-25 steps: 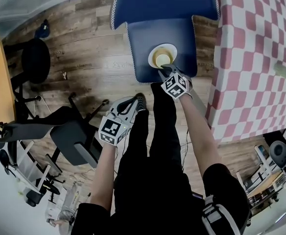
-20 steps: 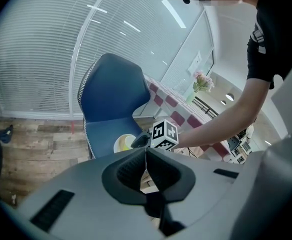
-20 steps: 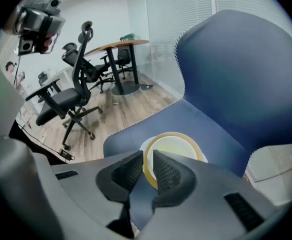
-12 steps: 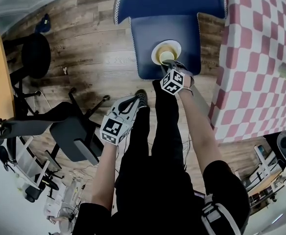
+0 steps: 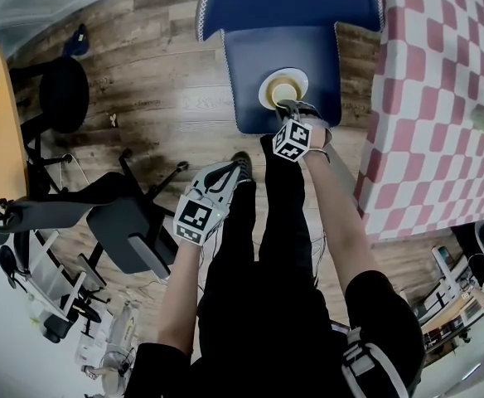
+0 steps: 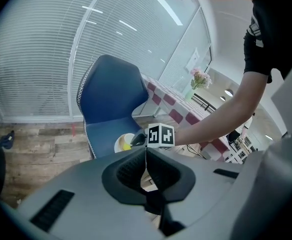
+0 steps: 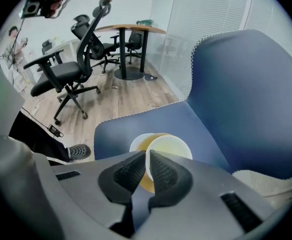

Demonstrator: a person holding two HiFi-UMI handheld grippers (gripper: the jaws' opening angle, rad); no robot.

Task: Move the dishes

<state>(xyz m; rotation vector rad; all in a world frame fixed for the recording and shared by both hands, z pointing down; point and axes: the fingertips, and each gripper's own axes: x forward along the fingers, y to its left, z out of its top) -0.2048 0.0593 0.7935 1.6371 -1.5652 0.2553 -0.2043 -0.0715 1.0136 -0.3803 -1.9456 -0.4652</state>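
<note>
Since a second ago, our right gripper (image 5: 285,106) has edged forward over the blue cushioned chair seat (image 5: 246,65) and reached the dishes. The right gripper view shows its jaws pinched on the near rim of the pale yellow round bowl (image 7: 170,145), one jaw inside the wall and one outside. The bowl stands on a white round plate (image 7: 134,143) with a yellowish middle, and both rest on the seat near its front edge.

Our left gripper (image 5: 229,172) hangs low by our leg, well apart from the chair. Its jaws are closed together with nothing between them.

We judge the bowl light and stiff, with a thin, smooth wall that may slip or tilt when held at one point of the rim. If it is ceramic, it could chip. A deeper bite on the rim would hold it level. The plate looks flat and harder to grasp, so its raised edge is probably the best place to take it.
</note>
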